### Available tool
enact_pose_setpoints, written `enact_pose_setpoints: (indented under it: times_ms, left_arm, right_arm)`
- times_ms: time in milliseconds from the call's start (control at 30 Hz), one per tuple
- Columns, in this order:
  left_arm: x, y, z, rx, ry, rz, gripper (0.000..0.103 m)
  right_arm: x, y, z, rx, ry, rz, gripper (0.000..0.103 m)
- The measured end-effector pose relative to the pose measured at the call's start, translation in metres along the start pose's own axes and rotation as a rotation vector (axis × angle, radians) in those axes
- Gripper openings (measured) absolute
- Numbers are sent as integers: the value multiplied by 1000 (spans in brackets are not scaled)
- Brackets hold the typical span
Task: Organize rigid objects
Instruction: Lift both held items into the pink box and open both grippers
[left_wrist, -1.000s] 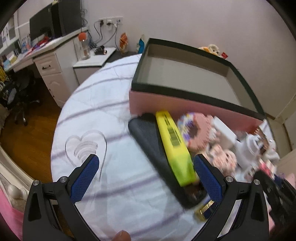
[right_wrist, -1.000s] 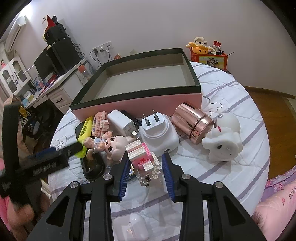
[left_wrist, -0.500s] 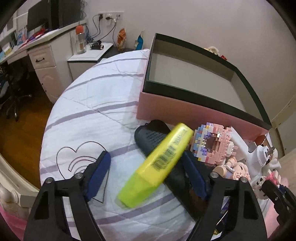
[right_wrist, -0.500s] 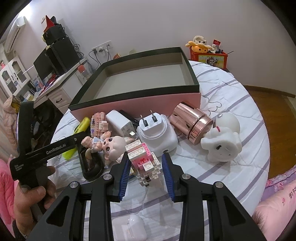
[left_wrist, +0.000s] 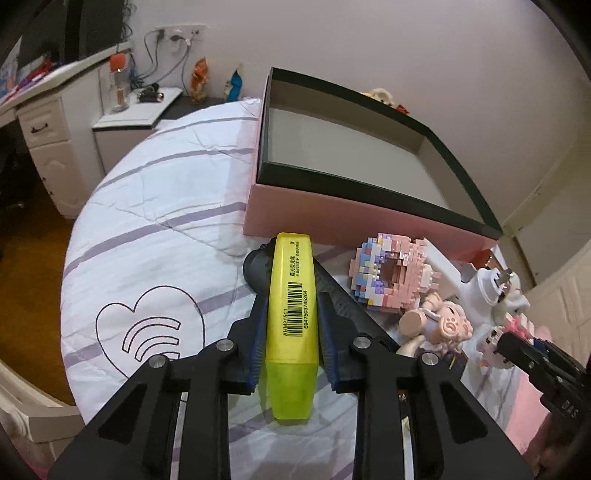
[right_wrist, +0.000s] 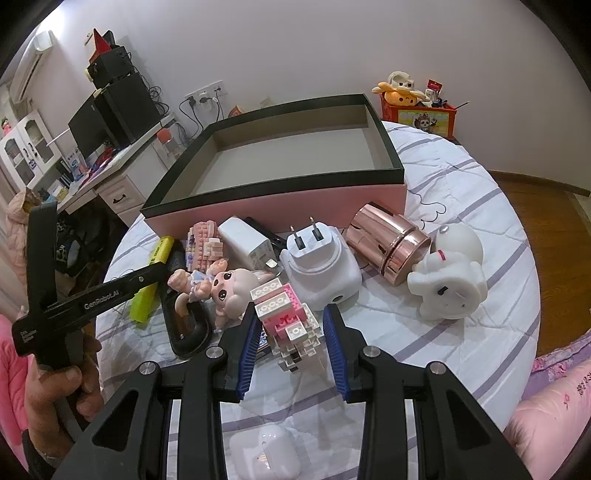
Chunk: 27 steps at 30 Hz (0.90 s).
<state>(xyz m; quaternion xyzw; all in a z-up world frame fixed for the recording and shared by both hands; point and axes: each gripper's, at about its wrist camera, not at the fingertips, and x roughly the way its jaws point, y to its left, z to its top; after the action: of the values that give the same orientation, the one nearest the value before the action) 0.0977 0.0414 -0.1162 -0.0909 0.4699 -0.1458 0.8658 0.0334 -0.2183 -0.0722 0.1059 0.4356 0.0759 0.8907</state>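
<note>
Left wrist view: the left gripper (left_wrist: 291, 332), spread wide a second ago, is now clamped on the yellow highlighter (left_wrist: 291, 317), which lay tilted across the black case (left_wrist: 343, 306) half a second ago. Its long axis now runs along the fingers, the translucent cap nearest the camera, the far end toward the pink box (left_wrist: 332, 210). The right gripper (right_wrist: 291, 347) has not moved, its tongs apart around the pink brick figure (right_wrist: 291, 328) on the bedspread (right_wrist: 461, 332).

We note the left gripper (left_wrist: 291, 325) has gone from wide open to closed on the yellow highlighter (left_wrist: 292, 317). The highlighter, first lying along the black case (left_wrist: 258, 266), then askew, now points lengthwise between the blue pads (left_wrist: 255, 354).
</note>
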Motion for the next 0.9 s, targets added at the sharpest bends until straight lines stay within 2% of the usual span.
enact_pose_setpoints:
  times_ms: [200, 400, 600, 733, 833, 900]
  left_arm:
    - [-3, -5, -1, 28, -11, 29, 26]
    - [-13, -11, -4, 39, -25, 27, 26]
    - [-42, -21, 4, 64, -67, 16, 26]
    - [-68, -39, 24, 110, -120, -8, 26]
    - [-79, -54, 52, 145, -163, -8, 26]
    - [-79, -61, 71, 157, -180, -11, 26]
  right_arm:
    - [0, 2, 0, -4, 1, 1, 35]
    - [-5, 6, 1, -17, -8, -1, 35]
    - [-12, 9, 10, -33, -23, 8, 35]
    - [-22, 13, 33, -63, -52, 37, 35]
    - [-28, 17, 65, -95, -83, 64, 35]
    - [-29, 22, 85, -123, -107, 46, 35]
